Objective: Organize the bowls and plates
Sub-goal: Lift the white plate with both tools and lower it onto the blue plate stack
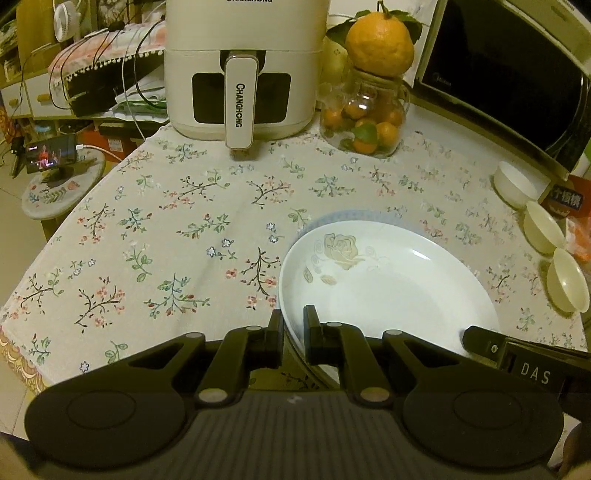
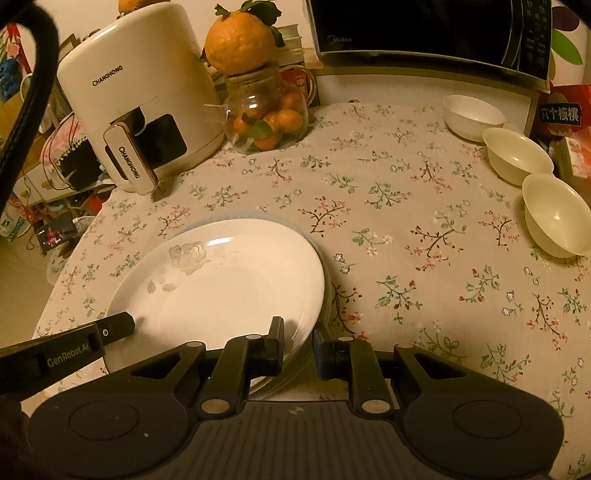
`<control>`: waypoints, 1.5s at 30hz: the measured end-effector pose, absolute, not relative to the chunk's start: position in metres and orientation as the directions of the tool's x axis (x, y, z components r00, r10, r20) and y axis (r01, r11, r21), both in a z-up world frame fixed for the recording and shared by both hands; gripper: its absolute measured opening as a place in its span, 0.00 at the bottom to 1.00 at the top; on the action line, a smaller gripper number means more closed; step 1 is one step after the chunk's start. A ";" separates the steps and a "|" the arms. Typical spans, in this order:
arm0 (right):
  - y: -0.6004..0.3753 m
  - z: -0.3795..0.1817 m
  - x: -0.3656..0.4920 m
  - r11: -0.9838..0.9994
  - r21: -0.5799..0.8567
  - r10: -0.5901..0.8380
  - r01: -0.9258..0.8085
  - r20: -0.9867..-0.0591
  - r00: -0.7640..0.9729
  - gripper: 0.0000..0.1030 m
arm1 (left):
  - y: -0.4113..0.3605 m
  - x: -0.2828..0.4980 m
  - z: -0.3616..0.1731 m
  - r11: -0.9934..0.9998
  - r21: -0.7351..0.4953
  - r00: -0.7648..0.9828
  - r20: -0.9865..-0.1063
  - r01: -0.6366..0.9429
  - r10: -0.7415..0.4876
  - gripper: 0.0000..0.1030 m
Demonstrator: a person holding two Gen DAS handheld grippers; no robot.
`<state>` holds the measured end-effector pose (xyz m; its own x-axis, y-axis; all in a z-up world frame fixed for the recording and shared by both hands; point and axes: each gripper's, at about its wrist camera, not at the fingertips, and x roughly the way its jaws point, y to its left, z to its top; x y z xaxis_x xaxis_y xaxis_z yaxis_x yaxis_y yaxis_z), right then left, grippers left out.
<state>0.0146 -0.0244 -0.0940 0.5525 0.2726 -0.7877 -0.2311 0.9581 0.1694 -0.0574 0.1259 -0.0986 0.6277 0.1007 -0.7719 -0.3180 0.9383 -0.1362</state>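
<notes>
Left gripper (image 1: 293,332): clamped on the near-left rim of the rose plate (image 1: 388,280).
Right gripper (image 2: 298,345): closed over its near-right rim.
Plate beneath (image 1: 343,216): mostly hidden, only a blue edge seen.
Bowls (image 2: 517,155): lined along the tablecloth (image 2: 388,221), far right.

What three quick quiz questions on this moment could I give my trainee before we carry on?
1. True or false: both the left hand-held gripper and the right hand-held gripper straddle the rim of the rose plate.
2. How many small bowls stand in the row near the microwave?
3. What sits on top of the glass jar? A) a lid B) a large orange C) a cup

Key: 1 true; 2 three; 3 B.
</notes>
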 end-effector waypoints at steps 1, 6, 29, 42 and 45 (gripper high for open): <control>-0.024 -0.094 0.015 0.958 0.168 0.271 -0.231 -0.789 0.552 0.16 | 0.126 -0.057 -0.099 0.938 -0.135 0.626 -0.773 -0.318 0.101 0.08; -0.023 -0.094 0.016 0.959 0.157 0.265 -0.236 -0.791 0.552 0.16 | 0.125 -0.056 -0.099 0.940 -0.124 0.623 -0.774 -0.318 0.108 0.08; -0.010 -0.102 0.014 0.965 0.038 0.185 -0.258 -0.798 0.573 0.16 | 0.112 -0.052 -0.104 0.948 -0.025 0.610 -0.771 -0.317 0.184 0.09; -0.005 -0.105 0.011 0.963 -0.019 0.153 -0.269 -0.785 0.601 0.17 | 0.106 -0.053 -0.104 0.948 0.006 0.607 -0.767 -0.318 0.208 0.10; -0.006 -0.105 0.012 0.963 -0.012 0.157 -0.269 -0.786 0.598 0.17 | 0.105 -0.053 -0.104 0.950 0.006 0.606 -0.769 -0.313 0.205 0.12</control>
